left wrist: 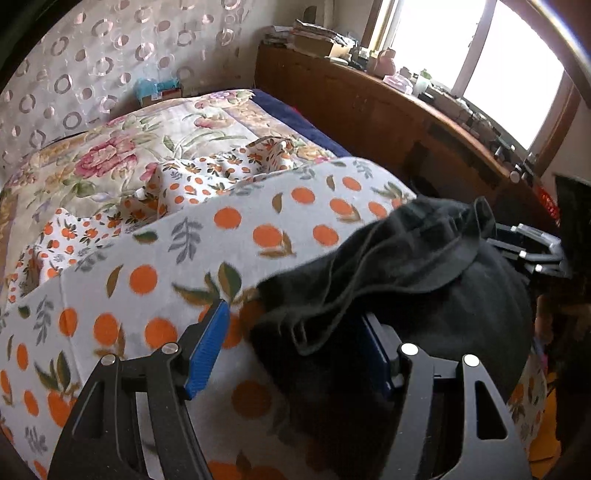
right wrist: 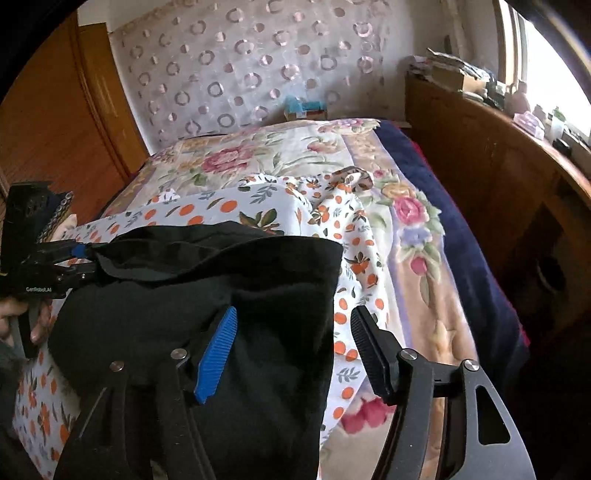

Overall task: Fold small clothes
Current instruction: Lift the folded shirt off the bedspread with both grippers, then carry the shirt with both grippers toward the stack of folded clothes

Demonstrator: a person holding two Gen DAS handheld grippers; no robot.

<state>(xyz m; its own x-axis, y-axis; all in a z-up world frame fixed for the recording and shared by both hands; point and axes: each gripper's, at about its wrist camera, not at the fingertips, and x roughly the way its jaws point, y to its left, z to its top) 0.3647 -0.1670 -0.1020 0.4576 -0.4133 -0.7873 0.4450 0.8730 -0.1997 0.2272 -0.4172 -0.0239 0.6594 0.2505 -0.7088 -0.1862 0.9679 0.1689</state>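
Left tongs [left wrist: 291, 336]: blue-padded fingers spread apart, released. The left pad [left wrist: 205, 354] stands clear over the orange-print blanket [left wrist: 229, 236]; the right pad is half hidden under the edge of the black garment [left wrist: 399, 280]. Cloth drapes over that finger, but the pads are not pressing on it.

Right tongs [right wrist: 291, 343]: also released, fingers wide. The blue pad [right wrist: 218, 354] sits over the black garment [right wrist: 207, 295]; the dark pad on the other side hangs beyond the garment's right edge, above the blanket [right wrist: 347, 373]. Nothing pinched.

The black garment lies in a loose heap on the orange-print blanket at the near end of the bed, between both tools, its upper edge folded and wrinkled. In the right wrist view the left tongs [right wrist: 79, 258] show at the frame's left, at the garment's left corner, with the person's hand [right wrist: 22, 317] around the handle. In the left wrist view the right tongs [left wrist: 532, 251] show at the garment's far right edge.

Beyond the garment: a rumpled piece of smaller orange-print fabric [left wrist: 207, 173], bunched on the bed. Behind it, a floral quilt [left wrist: 122, 147] and a strip of dark blue bedding [left wrist: 295, 114] along the right side.

Far: curtain with ring pattern [left wrist: 92, 55], wooden cabinet [left wrist: 369, 107] with cluttered top, bright window [left wrist: 443, 33]. A wooden door [right wrist: 55, 122] at far left in the right wrist view.
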